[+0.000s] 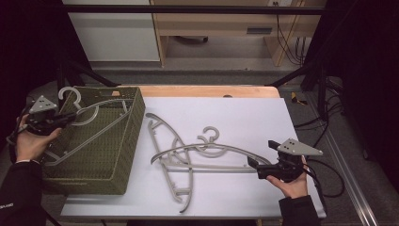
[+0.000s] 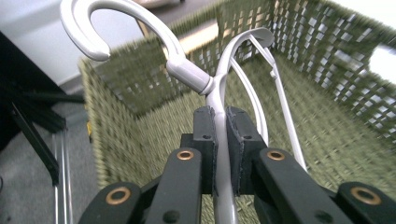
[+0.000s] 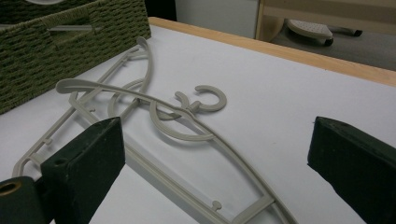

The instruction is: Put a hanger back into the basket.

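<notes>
Basket (image 1: 123,155), green woven, sits at the left end of the bench (image 1: 244,113), on the white sheet. We note the left claw (image 1: 70,117) at the basket's outer left rim, its jaws clamped tight on the neck of a grey hanger (image 1: 101,126) just below the hook; in the left gripper view the pads press the hanger's stem (image 2: 220,154) from both sides. The hanger's arms reach down into the basket, its hook standing above the rim.

Mid-bench we see two more hangers (image 1: 181,160) lying flat and crossed over one another, well clear of the basket's right wall.

At the right, the right claw (image 1: 256,168) rests low by the end of the nearer hanger. In the right gripper view its jaws stand wide apart, that hanger's end (image 3: 243,205) between them, pads not touching it.
</notes>
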Available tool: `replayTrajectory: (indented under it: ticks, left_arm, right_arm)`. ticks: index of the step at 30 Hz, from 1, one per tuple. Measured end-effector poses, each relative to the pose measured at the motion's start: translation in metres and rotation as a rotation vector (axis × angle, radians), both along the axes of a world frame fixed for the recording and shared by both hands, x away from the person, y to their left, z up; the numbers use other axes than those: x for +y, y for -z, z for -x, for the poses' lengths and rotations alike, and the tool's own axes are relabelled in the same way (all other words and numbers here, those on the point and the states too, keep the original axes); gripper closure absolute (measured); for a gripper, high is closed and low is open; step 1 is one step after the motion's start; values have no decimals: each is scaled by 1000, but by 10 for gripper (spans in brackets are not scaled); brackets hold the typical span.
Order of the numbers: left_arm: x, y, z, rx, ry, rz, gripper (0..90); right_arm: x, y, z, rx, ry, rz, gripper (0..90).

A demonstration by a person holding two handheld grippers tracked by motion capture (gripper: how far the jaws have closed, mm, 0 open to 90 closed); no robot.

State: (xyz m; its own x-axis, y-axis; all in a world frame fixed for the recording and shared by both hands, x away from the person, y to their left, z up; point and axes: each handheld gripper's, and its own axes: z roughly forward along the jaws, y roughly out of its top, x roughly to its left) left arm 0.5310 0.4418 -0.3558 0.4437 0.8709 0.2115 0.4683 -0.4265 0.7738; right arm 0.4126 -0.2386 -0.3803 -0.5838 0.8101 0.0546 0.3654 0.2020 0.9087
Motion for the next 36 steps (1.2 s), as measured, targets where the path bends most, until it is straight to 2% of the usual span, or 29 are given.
replayTrajectory:
  ticks: [3,5,7,10,13,16,19,22,25,27,29,32,36]
  left_arm:
    - [0,14,-4,44,-5,-10,827]
    - [1,20,-5,100,-15,-31,825]
    - [2,22,-5,145,-11,-19,817]
    - [4,15,2,129,-5,53,757]
    - [3,2,12,115,-4,93,681]
    - [2,-11,25,77,5,160,610]
    - [-2,-21,38,44,24,194,526]
    - [-12,-30,50,12,37,206,435]
    - [-28,-37,59,-5,76,236,361]
    - [-41,-39,63,-18,106,235,322]
    - [-55,-40,67,-34,128,216,265]
    - [-75,-40,72,-34,176,228,207]
    - [-99,-36,79,-31,219,241,182]
  right_arm:
    - [0,0,0,-2,2,-2,43]
    - [-1,-1,0,-2,1,-4,44]
    - [-1,-1,1,-2,0,-3,44]
    - [-1,-1,1,-4,0,-3,44]
    - [-1,-1,1,-3,0,-4,44]
    - [-1,-2,2,-9,1,-10,44]
    - [-2,-3,2,-13,2,-14,44]
    - [-3,-4,3,-12,1,-15,43]
    - [-3,-4,3,-15,1,-19,43]
    - [-3,-5,4,-15,0,-20,43]
    - [-3,-6,4,-20,-4,-22,43]
    - [-4,-7,5,-22,0,-33,42]
    - [-4,-6,5,-21,-2,-28,41]
